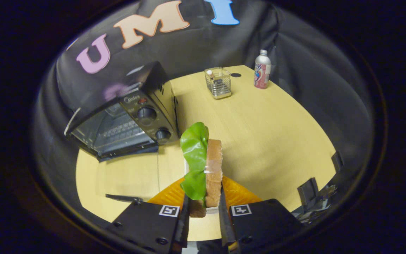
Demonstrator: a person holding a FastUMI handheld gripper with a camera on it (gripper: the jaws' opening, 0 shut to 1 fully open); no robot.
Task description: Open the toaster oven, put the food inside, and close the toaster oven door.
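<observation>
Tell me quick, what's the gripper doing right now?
Gripper: shut on the sandwich, jaws pressing both its sides, held on edge above the table, to the right of the open oven.

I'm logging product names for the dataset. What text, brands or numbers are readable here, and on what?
Toaster oven brand mark: too blurred to read.
Bottle label: too small to read.
Gripper, shut on the sandwich: square markers, no words.
</observation>
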